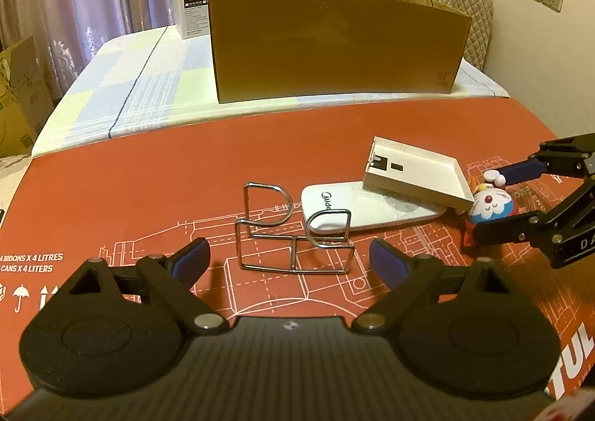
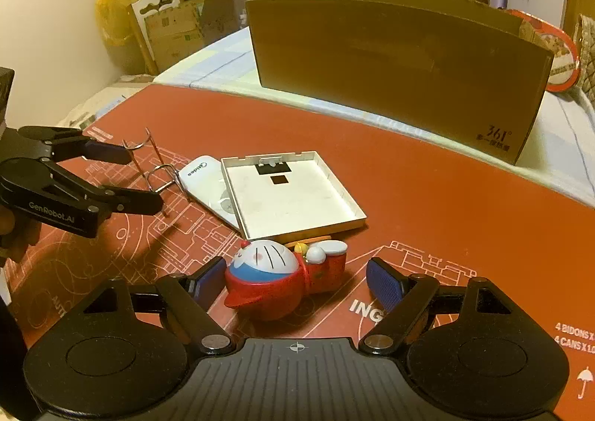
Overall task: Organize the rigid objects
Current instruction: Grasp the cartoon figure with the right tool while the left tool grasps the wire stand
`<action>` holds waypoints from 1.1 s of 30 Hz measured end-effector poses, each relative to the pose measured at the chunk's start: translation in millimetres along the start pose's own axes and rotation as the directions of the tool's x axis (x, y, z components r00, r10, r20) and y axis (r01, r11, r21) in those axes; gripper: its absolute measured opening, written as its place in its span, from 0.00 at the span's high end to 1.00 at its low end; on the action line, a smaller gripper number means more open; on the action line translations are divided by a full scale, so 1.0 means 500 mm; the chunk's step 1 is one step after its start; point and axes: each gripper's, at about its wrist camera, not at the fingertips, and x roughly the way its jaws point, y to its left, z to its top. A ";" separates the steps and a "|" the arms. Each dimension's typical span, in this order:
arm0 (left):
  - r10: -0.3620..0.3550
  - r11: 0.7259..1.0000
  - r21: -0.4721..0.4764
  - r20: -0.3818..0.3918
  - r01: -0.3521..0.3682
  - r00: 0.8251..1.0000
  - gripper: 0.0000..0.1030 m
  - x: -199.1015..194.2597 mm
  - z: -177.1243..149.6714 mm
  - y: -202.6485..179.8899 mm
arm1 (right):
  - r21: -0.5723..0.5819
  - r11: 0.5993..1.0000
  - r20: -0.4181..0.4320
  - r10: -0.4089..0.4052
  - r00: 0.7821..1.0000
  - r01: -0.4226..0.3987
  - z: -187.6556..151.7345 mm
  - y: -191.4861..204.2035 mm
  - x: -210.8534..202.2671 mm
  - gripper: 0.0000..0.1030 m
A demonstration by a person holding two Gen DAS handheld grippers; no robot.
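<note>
Doraemon figurine (image 2: 277, 274), lying on its side on the red printed cardboard sheet (image 2: 427, 198), is framed between the spread fingers of the right gripper (image 2: 295, 281), with nothing yet clamped. One blue pad (image 2: 208, 278) is seen just beside the toy's head, though contact cannot be confirmed; the other pad (image 2: 383, 283) stands apart from its red base. Behind the toy, a shallow white tray (image 2: 293, 194) is propped at a tilt over a white Midea remote (image 1: 334, 211). A bent wire stand (image 1: 293, 231) is faced by the left gripper (image 1: 290, 259), whose jaws are likewise held wide apart with nothing between them. An open brown carton (image 1: 334, 45) is set on the checked cloth (image 1: 148, 86) beyond, well apart from the loose items; a white object is just visible over its rim.

The step in hand is judged to be the approach to two pickups at once. A squeeze on the figurine's rounded body is called for next, then a lift and carry to the carton. For the left side, a slight advance is needed so that one wire loop is bracketed before closing.
</note>
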 end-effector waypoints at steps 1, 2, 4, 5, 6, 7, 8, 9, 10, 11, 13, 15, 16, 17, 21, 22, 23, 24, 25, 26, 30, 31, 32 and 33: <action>0.000 1.000 0.000 0.000 0.000 1.000 0.12 0.001 0.000 -0.001 | 0.003 1.000 0.002 0.003 1.000 -0.003 0.000 0.000 0.000 0.23; 0.000 1.000 0.001 -0.001 0.000 1.000 0.12 0.002 0.001 -0.002 | 0.007 1.000 0.003 0.005 1.000 -0.005 0.000 -0.001 0.000 0.24; 0.000 1.000 0.001 -0.001 0.000 1.000 0.12 0.003 0.002 -0.003 | 0.017 1.000 0.005 0.014 1.000 -0.014 -0.001 -0.001 -0.002 0.31; 0.000 1.000 0.001 -0.001 0.000 1.000 0.12 0.003 0.002 -0.004 | 0.024 0.999 0.007 0.025 1.000 -0.025 -0.001 -0.002 -0.003 0.37; 0.000 1.000 0.002 -0.002 0.000 1.000 0.12 0.003 0.001 -0.004 | 0.031 0.999 0.009 0.030 1.000 -0.030 -0.002 -0.002 -0.004 0.37; 0.001 1.000 0.002 -0.002 -0.001 1.000 0.12 0.003 0.002 -0.004 | 0.033 0.999 0.009 0.028 1.000 -0.028 -0.002 0.000 -0.005 0.37; 0.002 1.000 0.002 -0.003 -0.002 1.000 0.12 0.004 0.002 -0.004 | 0.036 0.999 0.010 0.027 1.000 -0.028 -0.002 0.000 -0.006 0.37; 0.002 1.000 0.002 -0.003 -0.002 1.000 0.12 0.005 0.001 -0.005 | 0.044 0.999 0.011 0.027 1.000 -0.027 -0.003 -0.001 -0.008 0.37; 0.002 1.000 0.004 -0.004 -0.002 1.000 0.12 0.005 0.000 -0.006 | 0.050 0.998 0.011 0.022 1.000 -0.023 -0.005 -0.001 -0.009 0.37; 0.003 1.000 0.005 -0.004 -0.003 1.000 0.12 0.006 0.000 -0.007 | 0.054 0.998 0.012 0.017 1.000 -0.017 -0.006 0.000 -0.012 0.37; 0.005 1.000 0.003 -0.002 -0.005 1.000 0.12 0.008 0.000 -0.008 | 0.065 0.998 0.018 0.012 1.000 -0.013 -0.011 0.001 -0.019 0.37; 0.013 1.000 0.003 0.001 -0.013 1.000 0.12 0.010 0.001 -0.011 | 0.070 0.998 0.022 -0.001 1.000 -0.001 -0.016 0.004 -0.027 0.37; 0.014 1.000 0.006 0.004 -0.014 1.000 0.13 0.011 0.001 -0.014 | 0.076 0.997 0.024 -0.010 1.000 0.008 -0.019 0.005 -0.032 0.37; 0.019 1.000 0.006 0.006 -0.019 1.000 0.13 0.013 0.001 -0.017 | 0.083 0.996 0.024 -0.016 1.000 0.014 -0.022 0.006 -0.036 0.37; 0.028 1.000 0.008 0.013 -0.028 1.000 0.19 0.023 0.003 -0.027 | 0.116 0.993 0.022 -0.037 0.999 0.034 -0.036 0.007 -0.046 0.37; 0.032 0.999 0.010 0.019 -0.033 0.999 0.21 0.025 0.004 -0.028 | 0.122 0.992 0.021 -0.039 0.999 0.037 -0.039 0.006 -0.048 0.37; 0.037 0.999 0.009 0.026 -0.037 0.999 0.22 0.026 0.005 -0.029 | 0.127 0.991 0.018 -0.041 0.999 0.038 -0.041 0.006 -0.048 0.37; 0.041 0.999 0.004 0.032 -0.041 0.999 0.24 0.026 0.006 -0.029 | 0.129 0.991 0.017 -0.042 0.999 0.040 -0.042 0.005 -0.047 0.37; 0.042 0.999 0.000 0.034 -0.042 0.999 0.25 0.028 0.008 -0.028 | 0.129 0.991 0.017 -0.044 0.999 0.042 -0.044 0.005 -0.047 0.37; 0.044 0.999 -0.002 0.035 -0.044 0.998 0.28 0.028 0.008 -0.027 | 0.129 0.991 0.017 -0.045 0.999 0.043 -0.044 0.005 -0.047 0.37; 0.051 0.999 0.011 0.034 -0.051 0.998 0.33 0.031 0.007 -0.027 | 0.129 0.991 0.018 -0.049 0.999 0.046 -0.042 0.004 -0.048 0.37; 0.051 0.999 0.015 0.035 -0.051 0.998 0.34 0.031 0.006 -0.027 | 0.132 0.990 0.018 -0.049 0.999 0.047 -0.042 0.003 -0.048 0.37; 0.051 0.998 0.018 0.035 -0.052 0.998 0.37 0.031 0.006 -0.027 | 0.134 0.990 0.018 -0.050 0.999 0.047 -0.042 0.002 -0.048 0.37; 0.051 0.998 0.023 0.034 -0.051 0.998 0.38 0.032 0.005 -0.028 | 0.136 0.990 0.018 -0.051 0.999 0.048 -0.042 0.001 -0.047 0.37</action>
